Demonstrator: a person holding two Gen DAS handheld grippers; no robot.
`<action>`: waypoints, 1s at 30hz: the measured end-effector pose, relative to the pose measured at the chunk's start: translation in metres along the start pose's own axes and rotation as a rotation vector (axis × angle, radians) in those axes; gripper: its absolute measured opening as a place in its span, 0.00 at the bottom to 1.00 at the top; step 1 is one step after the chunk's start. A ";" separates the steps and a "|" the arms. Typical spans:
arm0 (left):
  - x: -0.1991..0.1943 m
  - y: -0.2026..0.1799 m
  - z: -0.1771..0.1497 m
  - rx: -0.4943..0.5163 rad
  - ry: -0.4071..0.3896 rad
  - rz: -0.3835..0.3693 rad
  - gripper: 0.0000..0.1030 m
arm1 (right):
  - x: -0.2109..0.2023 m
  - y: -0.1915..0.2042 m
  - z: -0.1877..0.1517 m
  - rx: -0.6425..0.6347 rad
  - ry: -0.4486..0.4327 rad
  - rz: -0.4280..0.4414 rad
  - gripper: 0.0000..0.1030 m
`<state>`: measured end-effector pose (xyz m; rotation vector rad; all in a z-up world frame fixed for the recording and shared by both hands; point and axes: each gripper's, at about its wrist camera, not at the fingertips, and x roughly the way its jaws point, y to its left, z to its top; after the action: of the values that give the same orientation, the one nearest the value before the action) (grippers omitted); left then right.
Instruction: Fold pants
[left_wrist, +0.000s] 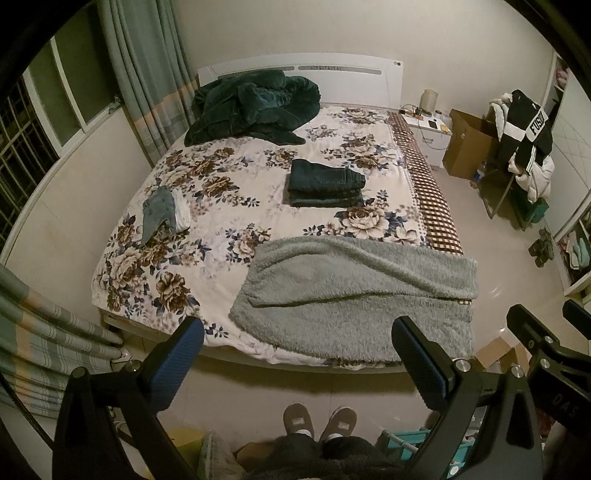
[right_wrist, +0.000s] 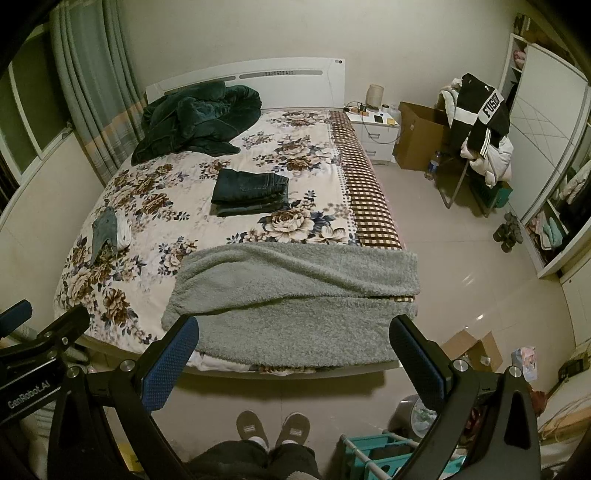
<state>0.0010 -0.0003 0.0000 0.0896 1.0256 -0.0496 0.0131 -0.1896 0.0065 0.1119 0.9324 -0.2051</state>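
Fuzzy grey pants (left_wrist: 354, 291) lie flat across the near right corner of the bed, folded lengthwise, and show in the right wrist view too (right_wrist: 295, 295). My left gripper (left_wrist: 299, 332) is open and empty, held above the floor just short of the bed's near edge. My right gripper (right_wrist: 295, 332) is open and empty, at the same height in front of the pants. A folded dark pair of jeans (left_wrist: 325, 182) sits mid-bed, also in the right wrist view (right_wrist: 251, 192).
The bed (left_wrist: 207, 206) has a floral cover. A dark green blanket (left_wrist: 255, 107) is heaped at the headboard. A small light-blue garment (left_wrist: 159, 214) lies at the left. A clothes-laden chair (right_wrist: 480, 136), cardboard box (right_wrist: 421, 136) and nightstand (right_wrist: 376, 136) stand right. My slippered feet (right_wrist: 273, 428) are below.
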 end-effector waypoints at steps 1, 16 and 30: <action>0.000 0.000 0.000 0.001 -0.001 0.000 1.00 | 0.002 -0.001 -0.001 -0.001 0.000 0.001 1.00; -0.001 0.000 -0.001 0.002 -0.006 -0.002 1.00 | 0.000 0.005 0.002 -0.001 0.001 0.000 1.00; 0.000 0.000 -0.001 0.001 -0.009 -0.004 1.00 | -0.009 0.008 0.007 -0.001 0.000 0.001 1.00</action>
<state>0.0003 -0.0002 0.0000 0.0880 1.0165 -0.0537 0.0156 -0.1822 0.0178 0.1110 0.9325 -0.2036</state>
